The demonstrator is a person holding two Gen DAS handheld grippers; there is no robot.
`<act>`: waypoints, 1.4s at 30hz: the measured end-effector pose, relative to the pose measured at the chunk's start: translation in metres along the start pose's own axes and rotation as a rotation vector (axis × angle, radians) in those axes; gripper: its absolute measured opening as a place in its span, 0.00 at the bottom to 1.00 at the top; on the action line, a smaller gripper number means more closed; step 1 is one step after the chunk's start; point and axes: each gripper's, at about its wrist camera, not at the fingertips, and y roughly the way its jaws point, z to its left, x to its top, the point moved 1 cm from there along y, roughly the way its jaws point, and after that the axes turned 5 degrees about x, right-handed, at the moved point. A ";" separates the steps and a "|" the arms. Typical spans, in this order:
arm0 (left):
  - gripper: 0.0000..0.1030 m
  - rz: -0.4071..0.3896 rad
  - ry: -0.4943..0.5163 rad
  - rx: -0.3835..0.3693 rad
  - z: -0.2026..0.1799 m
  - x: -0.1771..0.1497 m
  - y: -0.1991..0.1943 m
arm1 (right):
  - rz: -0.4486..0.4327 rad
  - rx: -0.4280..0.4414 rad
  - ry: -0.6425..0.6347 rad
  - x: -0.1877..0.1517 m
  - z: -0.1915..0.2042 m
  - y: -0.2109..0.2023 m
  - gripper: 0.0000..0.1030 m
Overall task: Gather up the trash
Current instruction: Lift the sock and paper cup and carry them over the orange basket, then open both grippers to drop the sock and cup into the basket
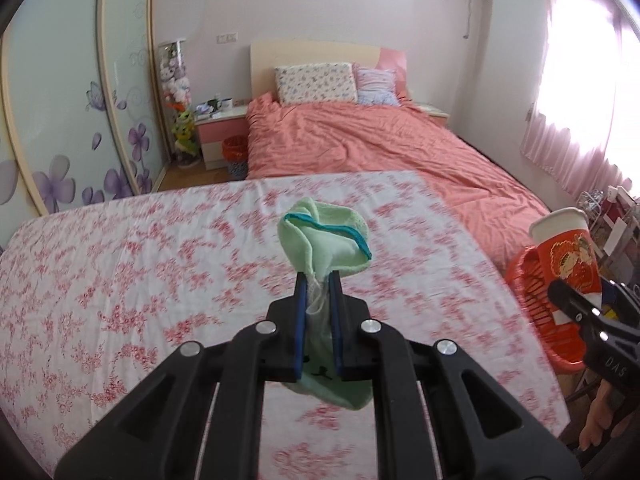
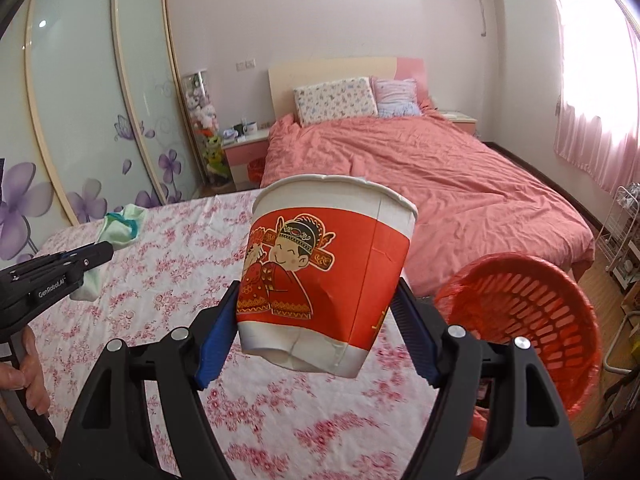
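Note:
My left gripper (image 1: 319, 280) is shut on a pale green cloth (image 1: 326, 242) with a teal edge, held up above the floral tablecloth (image 1: 140, 264). The cloth bunches beyond the fingertips and hangs below the jaws. My right gripper (image 2: 316, 300) is shut on a red and white paper cup (image 2: 320, 264) printed with a cartoon figure, lifted off the table and tilted. A red plastic basket (image 2: 532, 320) lined with a red bag stands to the right of the table, below the cup. From the left wrist view the cup (image 1: 568, 248) and basket (image 1: 536, 300) appear at the right edge.
Behind the table lies a bed with a pink cover (image 1: 360, 140) and two pillows. A small red bin (image 1: 234, 152) stands beside the nightstand (image 1: 222, 128). Sliding wardrobe doors (image 2: 80, 100) line the left. A wire rack (image 2: 624, 236) stands at the right by the curtain.

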 end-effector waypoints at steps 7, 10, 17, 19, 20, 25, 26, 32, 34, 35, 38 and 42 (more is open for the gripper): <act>0.11 -0.040 0.061 -0.052 -0.048 0.011 -0.023 | -0.052 -0.026 0.026 -0.002 -0.025 -0.027 0.71; 0.11 -0.052 0.081 -0.087 -0.072 0.015 -0.030 | -0.070 -0.051 0.042 -0.002 -0.040 -0.036 0.71; 0.11 -0.056 0.136 -0.197 -0.141 0.017 -0.032 | -0.103 -0.120 0.091 -0.007 -0.085 -0.058 0.71; 0.11 -0.050 0.154 -0.228 -0.160 0.016 -0.030 | -0.109 -0.142 0.110 -0.009 -0.100 -0.062 0.71; 0.11 -0.045 0.163 -0.248 -0.173 0.015 -0.028 | -0.111 -0.153 0.121 -0.011 -0.108 -0.064 0.71; 0.11 -0.024 0.202 -0.327 -0.225 0.007 -0.019 | -0.114 -0.199 0.175 -0.018 -0.142 -0.067 0.71; 0.11 -0.020 0.208 -0.339 -0.233 0.007 -0.017 | -0.115 -0.206 0.187 -0.019 -0.149 -0.067 0.71; 0.11 0.018 0.254 -0.407 -0.287 -0.004 0.000 | -0.110 -0.235 0.242 -0.027 -0.180 -0.063 0.71; 0.11 0.036 0.269 -0.425 -0.303 -0.008 0.008 | -0.107 -0.241 0.259 -0.030 -0.188 -0.060 0.71; 0.11 0.042 0.273 -0.431 -0.309 -0.009 0.011 | -0.105 -0.243 0.269 -0.031 -0.192 -0.059 0.71; 0.11 0.063 0.286 -0.451 -0.326 -0.015 0.022 | -0.103 -0.241 0.295 -0.036 -0.202 -0.057 0.71; 0.11 0.097 0.291 -0.466 -0.343 -0.021 0.040 | -0.102 -0.231 0.330 -0.039 -0.215 -0.052 0.71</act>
